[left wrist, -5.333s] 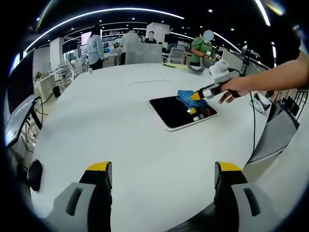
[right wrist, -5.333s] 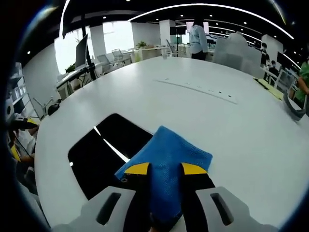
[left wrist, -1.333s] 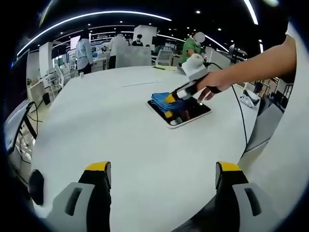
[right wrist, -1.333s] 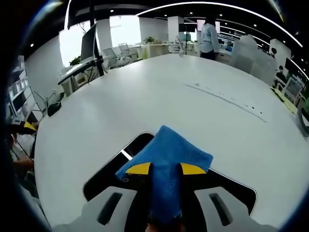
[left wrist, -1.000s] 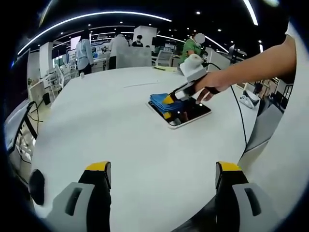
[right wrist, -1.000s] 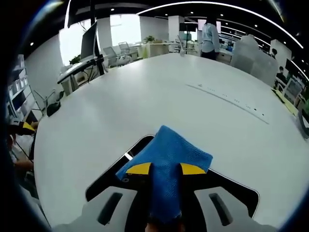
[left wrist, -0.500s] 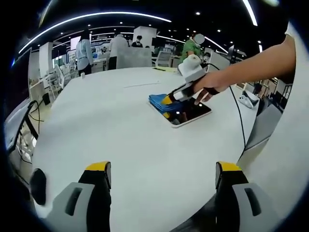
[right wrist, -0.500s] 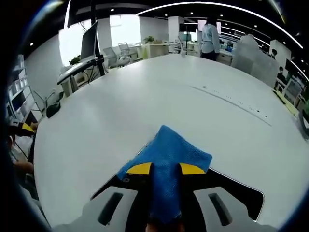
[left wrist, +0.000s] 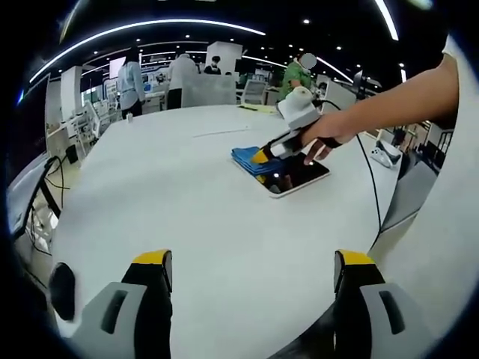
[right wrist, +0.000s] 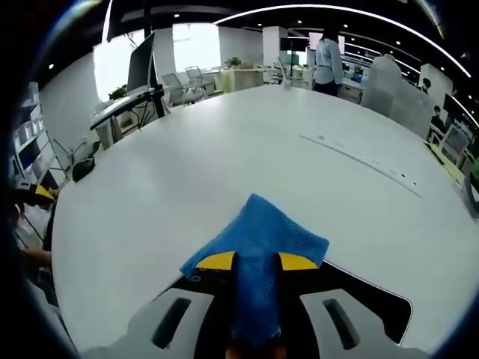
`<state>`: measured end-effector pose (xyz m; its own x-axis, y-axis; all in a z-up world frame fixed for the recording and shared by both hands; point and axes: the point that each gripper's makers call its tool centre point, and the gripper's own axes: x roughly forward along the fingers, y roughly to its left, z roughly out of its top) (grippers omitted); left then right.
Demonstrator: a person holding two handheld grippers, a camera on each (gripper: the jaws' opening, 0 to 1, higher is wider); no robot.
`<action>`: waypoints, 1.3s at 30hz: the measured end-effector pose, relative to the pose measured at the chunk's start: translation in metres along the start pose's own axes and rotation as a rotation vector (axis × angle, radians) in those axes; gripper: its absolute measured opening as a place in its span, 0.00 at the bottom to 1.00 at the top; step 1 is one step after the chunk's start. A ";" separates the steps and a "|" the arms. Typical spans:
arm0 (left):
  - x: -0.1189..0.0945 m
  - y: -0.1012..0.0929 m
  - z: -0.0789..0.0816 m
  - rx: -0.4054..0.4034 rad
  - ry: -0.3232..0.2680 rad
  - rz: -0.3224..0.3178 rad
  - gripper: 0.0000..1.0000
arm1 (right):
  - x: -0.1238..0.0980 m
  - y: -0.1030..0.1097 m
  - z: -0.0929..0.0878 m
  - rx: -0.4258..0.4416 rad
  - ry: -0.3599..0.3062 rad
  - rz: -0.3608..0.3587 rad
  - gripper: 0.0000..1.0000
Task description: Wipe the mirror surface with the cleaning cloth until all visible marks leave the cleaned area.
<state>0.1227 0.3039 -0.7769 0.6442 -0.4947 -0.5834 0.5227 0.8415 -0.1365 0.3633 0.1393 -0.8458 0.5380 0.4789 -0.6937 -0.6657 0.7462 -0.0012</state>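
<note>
A dark mirror [left wrist: 299, 177] in a pale frame lies flat on the white table [left wrist: 172, 194], toward its right side. A person's hand holds my right gripper [left wrist: 260, 157] low over the mirror's far left end, shut on a folded blue cloth [left wrist: 247, 158]. In the right gripper view the blue cloth [right wrist: 258, 247] sticks out between the yellow-tipped fingers [right wrist: 215, 261] and covers most of the mirror [right wrist: 370, 297], whose dark glass shows at the lower right. My left gripper [left wrist: 252, 273] hangs open over the table's near edge, far from the mirror, with nothing in it.
The big white table has a strip of small sockets [right wrist: 363, 158] across its far part. People stand and sit at desks beyond it [left wrist: 132, 78]. A cable [left wrist: 373, 187] runs off the table's right edge. Office chairs and desks [right wrist: 142, 97] line the far side.
My right gripper has slid the cloth toward the mirror's far left end, so less dark glass shows ahead of the cloth in the right gripper view. The left gripper has stayed put.
</note>
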 end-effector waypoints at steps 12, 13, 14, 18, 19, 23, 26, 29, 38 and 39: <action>0.000 0.000 0.001 0.009 -0.004 -0.008 0.90 | -0.005 0.006 -0.003 -0.002 0.002 -0.011 0.16; -0.001 0.000 0.001 0.011 -0.003 -0.008 0.90 | -0.006 0.007 -0.004 -0.003 0.002 -0.010 0.16; -0.001 0.000 0.002 0.014 -0.003 -0.008 0.90 | -0.006 0.008 -0.004 -0.002 0.002 -0.008 0.16; -0.002 0.000 0.002 0.012 -0.005 -0.005 0.90 | -0.008 0.010 -0.006 0.000 -0.003 -0.007 0.16; -0.002 -0.001 0.002 0.012 -0.005 -0.004 0.90 | -0.008 0.010 -0.006 0.002 -0.004 -0.008 0.16; -0.003 -0.001 0.002 0.010 -0.008 0.000 0.90 | -0.009 0.012 -0.008 0.008 -0.009 -0.015 0.16; -0.003 -0.001 0.002 0.005 -0.012 0.004 0.90 | -0.010 0.013 -0.008 0.013 -0.016 -0.018 0.16; -0.004 -0.002 0.002 0.000 -0.017 0.007 0.90 | -0.011 0.014 -0.010 0.015 -0.017 -0.018 0.17; -0.001 -0.006 0.003 0.003 -0.016 0.001 0.89 | -0.017 0.022 -0.014 0.023 -0.026 -0.022 0.17; -0.001 -0.006 0.003 0.003 -0.017 0.002 0.89 | -0.017 0.023 -0.014 0.023 -0.027 -0.024 0.17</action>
<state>0.1207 0.2987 -0.7731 0.6546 -0.4971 -0.5696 0.5234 0.8416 -0.1330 0.3313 0.1416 -0.8438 0.5675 0.4732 -0.6738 -0.6406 0.7679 -0.0002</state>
